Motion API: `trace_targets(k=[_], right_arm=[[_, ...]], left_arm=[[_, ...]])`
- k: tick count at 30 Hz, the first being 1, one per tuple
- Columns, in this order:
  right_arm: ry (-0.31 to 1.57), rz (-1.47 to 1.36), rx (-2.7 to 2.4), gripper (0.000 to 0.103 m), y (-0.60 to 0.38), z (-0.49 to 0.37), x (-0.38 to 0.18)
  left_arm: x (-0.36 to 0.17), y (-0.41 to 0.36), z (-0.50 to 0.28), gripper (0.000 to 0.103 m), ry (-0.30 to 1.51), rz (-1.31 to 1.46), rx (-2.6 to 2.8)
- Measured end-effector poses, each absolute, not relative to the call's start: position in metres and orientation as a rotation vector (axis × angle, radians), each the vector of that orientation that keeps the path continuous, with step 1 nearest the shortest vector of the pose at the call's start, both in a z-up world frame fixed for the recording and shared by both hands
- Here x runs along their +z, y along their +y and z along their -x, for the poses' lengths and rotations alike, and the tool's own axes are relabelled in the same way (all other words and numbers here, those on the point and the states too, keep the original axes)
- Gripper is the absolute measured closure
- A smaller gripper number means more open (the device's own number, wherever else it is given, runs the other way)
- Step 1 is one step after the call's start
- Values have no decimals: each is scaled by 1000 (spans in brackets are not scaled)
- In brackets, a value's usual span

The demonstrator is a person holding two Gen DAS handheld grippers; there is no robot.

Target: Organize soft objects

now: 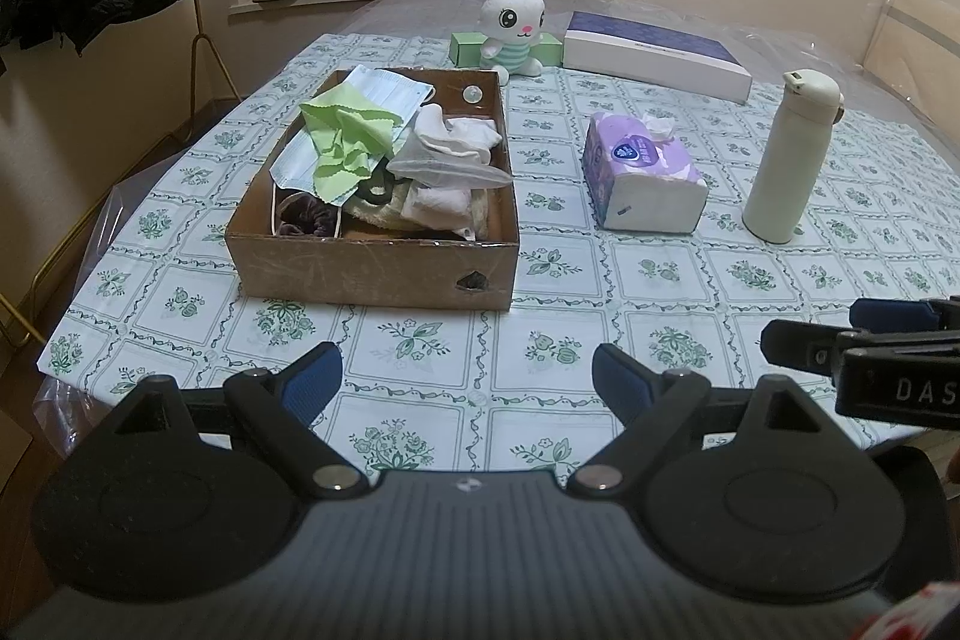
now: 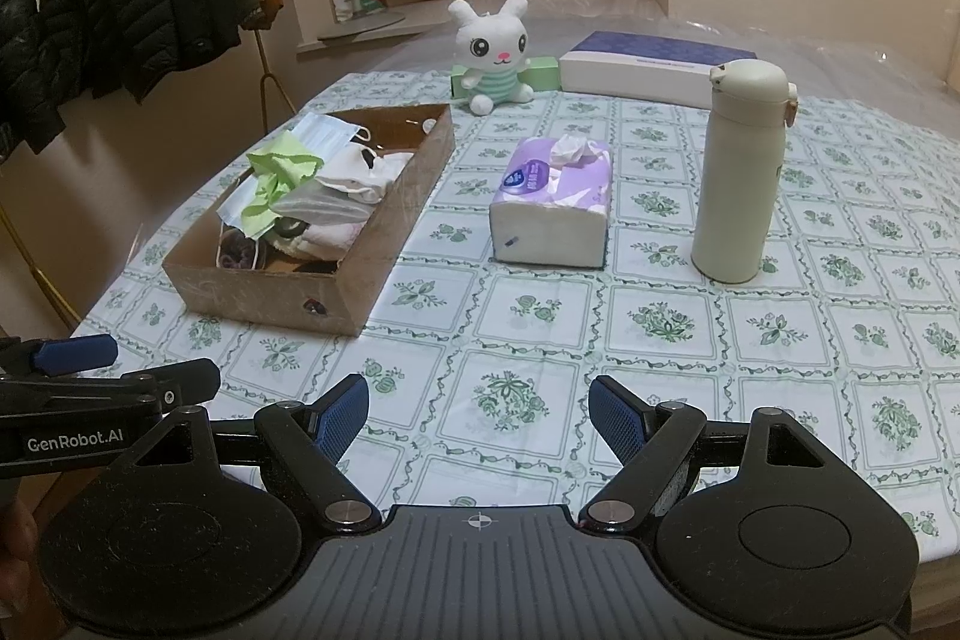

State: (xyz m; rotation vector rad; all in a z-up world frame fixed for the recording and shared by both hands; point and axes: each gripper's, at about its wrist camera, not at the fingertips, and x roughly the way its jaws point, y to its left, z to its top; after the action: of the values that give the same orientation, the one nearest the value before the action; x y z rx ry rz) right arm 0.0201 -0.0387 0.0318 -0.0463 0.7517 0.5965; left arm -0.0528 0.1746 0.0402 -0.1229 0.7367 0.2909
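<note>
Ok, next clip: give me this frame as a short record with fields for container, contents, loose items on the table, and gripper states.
container: cardboard box, open top, on the tablecloth
contents: green cloth, face mask, white socks, dark scrunchie
loose items: plush rabbit, tissue pack, white bottle upright
left hand-held gripper: open, empty
right hand-held gripper: open, empty

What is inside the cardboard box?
In the cardboard box: a green cloth over a blue face mask, white cloths, a dark scrunchie. Anything beneath is covered.
</note>
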Motion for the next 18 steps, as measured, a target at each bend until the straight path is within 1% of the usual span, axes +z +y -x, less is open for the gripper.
trace_targets(k=[18], right_arm=[[754, 44, 597, 23, -39, -20, 30]], left_arm=[[39, 174, 53, 14, 735, 123, 290]])
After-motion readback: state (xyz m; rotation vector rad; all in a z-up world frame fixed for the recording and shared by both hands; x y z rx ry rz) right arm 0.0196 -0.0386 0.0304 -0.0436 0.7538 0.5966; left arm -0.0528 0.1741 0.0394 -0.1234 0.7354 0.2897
